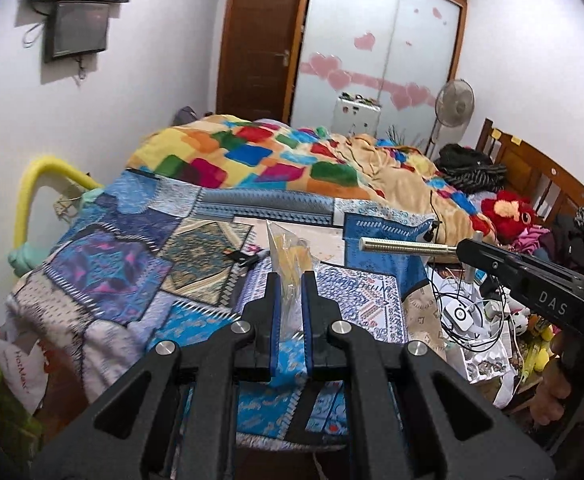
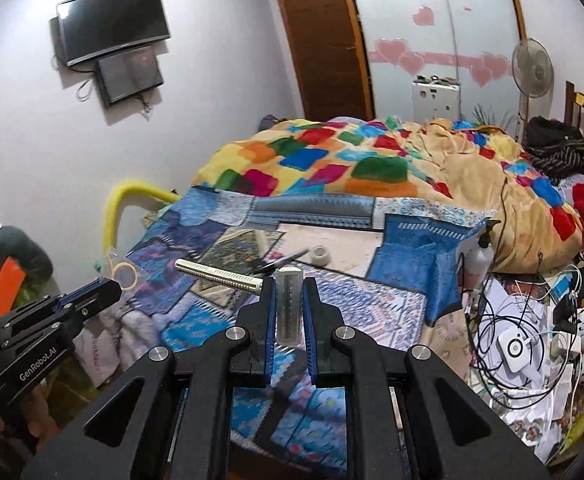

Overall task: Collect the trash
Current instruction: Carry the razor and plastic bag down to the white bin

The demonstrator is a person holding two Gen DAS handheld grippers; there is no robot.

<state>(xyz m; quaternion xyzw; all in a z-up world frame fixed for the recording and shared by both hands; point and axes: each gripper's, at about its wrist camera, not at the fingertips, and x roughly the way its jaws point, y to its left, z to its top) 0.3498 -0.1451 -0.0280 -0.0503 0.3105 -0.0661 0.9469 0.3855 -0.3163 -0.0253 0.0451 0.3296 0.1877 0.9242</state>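
My left gripper (image 1: 292, 278) is shut on a clear plastic bag (image 1: 290, 252) with yellow pieces inside, held up above the patterned bed cover (image 1: 132, 256). In the right wrist view the same gripper (image 2: 112, 285) comes in from the left, the bag (image 2: 126, 272) hanging at its tip. My right gripper (image 2: 289, 282) is shut on a pale ridged stick (image 2: 216, 274) that juts out to the left, a clear tube-like part of it upright between the fingers. The left wrist view shows that gripper (image 1: 461, 249) at the right with the stick (image 1: 403, 245) pointing left.
On the bed cover lie scissors (image 2: 280, 260), a small white cup (image 2: 319, 255) and a black marker (image 1: 252, 258). A pump bottle (image 2: 477, 256), tangled cables (image 2: 511, 340) and soft toys crowd the right side. A colourful blanket (image 2: 331, 164) covers the far bed.
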